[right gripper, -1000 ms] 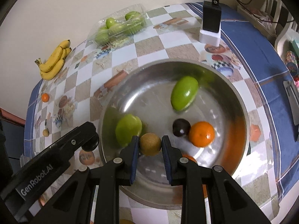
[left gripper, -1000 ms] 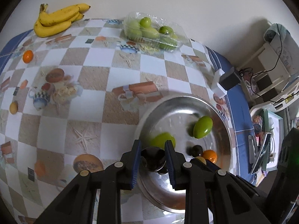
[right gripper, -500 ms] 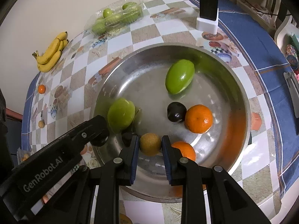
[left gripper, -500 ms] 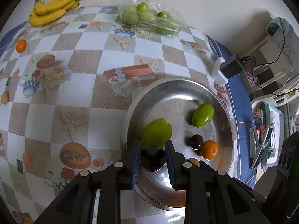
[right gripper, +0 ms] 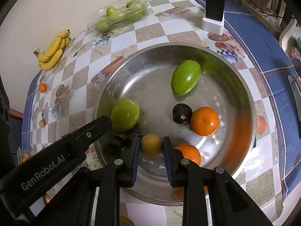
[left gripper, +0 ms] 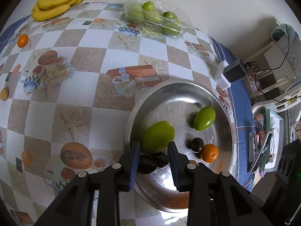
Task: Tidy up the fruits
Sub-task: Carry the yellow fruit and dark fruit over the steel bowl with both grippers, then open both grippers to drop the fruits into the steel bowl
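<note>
A steel bowl (left gripper: 188,92) (right gripper: 235,75) holds two green mangoes (left gripper: 204,118) (right gripper: 125,115), a dark plum (right gripper: 182,116) and two oranges (right gripper: 204,121). My left gripper (left gripper: 153,154) has opened over the bowl's near rim; a dark plum (left gripper: 147,163) lies low between its fingers against the bowl wall, no longer clamped. It shows blurred in the right wrist view (right gripper: 115,143). My right gripper (right gripper: 151,147) is shut on a brown-yellow round fruit (right gripper: 151,145) just above the bowl's floor.
On the checked tablecloth lie bananas (left gripper: 56,1) (right gripper: 53,51), a clear box of green fruit (left gripper: 157,17) (right gripper: 120,16), a small orange (left gripper: 22,40) and a small yellow fruit (left gripper: 4,93). A black charger on a white block (right gripper: 214,11) stands by the bowl.
My left gripper moved over the bowl, then opened and let the dark plum drop inside the rim. My right gripper lowered with the brown-yellow fruit still held.
</note>
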{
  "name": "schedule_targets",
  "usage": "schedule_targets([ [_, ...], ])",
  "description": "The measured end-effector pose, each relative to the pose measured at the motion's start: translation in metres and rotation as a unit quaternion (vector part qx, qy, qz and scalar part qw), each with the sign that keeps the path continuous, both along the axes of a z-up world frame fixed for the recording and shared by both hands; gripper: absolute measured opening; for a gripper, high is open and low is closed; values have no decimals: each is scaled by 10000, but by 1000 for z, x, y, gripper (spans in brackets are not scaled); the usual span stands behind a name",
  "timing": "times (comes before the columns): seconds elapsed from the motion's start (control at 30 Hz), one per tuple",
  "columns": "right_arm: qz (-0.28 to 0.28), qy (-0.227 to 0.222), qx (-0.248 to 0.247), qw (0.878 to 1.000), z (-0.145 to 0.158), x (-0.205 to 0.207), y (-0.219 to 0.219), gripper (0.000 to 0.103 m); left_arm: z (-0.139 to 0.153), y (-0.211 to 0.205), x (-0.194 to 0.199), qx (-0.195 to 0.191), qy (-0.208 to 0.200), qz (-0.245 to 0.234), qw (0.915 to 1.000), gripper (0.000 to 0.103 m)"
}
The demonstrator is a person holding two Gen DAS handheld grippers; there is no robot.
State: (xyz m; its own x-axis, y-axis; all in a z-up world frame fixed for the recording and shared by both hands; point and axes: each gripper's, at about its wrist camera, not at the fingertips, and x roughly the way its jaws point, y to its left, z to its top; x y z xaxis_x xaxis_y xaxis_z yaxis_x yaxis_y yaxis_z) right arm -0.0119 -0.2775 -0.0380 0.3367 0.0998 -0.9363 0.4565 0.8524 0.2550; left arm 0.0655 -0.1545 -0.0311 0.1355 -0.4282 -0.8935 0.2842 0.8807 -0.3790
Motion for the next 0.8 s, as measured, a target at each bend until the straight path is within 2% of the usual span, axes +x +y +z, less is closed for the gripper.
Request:
schedule_targets([
  [0.2,-13,-174,-73,9998,12,0,0,26,10,7,5,16,-161,114,9998,44],
  [0.37,-17,-205,-100,9997,15,0,0,26,10,14,10,247,-293,227,9990,52],
  [0.67,-91,-87,-105,9999,7,1,-3,26,0,31,20,608,-265,461,9967,68],
  [0.77,-158,-3,-107,9998,3,1,-5,37,-4,35,23,702,-215,519,9960,75],
  [0.8,-168,4,-101,9998,2,1,-6,37,-5,36,23,737,-218,527,9956,77],
])
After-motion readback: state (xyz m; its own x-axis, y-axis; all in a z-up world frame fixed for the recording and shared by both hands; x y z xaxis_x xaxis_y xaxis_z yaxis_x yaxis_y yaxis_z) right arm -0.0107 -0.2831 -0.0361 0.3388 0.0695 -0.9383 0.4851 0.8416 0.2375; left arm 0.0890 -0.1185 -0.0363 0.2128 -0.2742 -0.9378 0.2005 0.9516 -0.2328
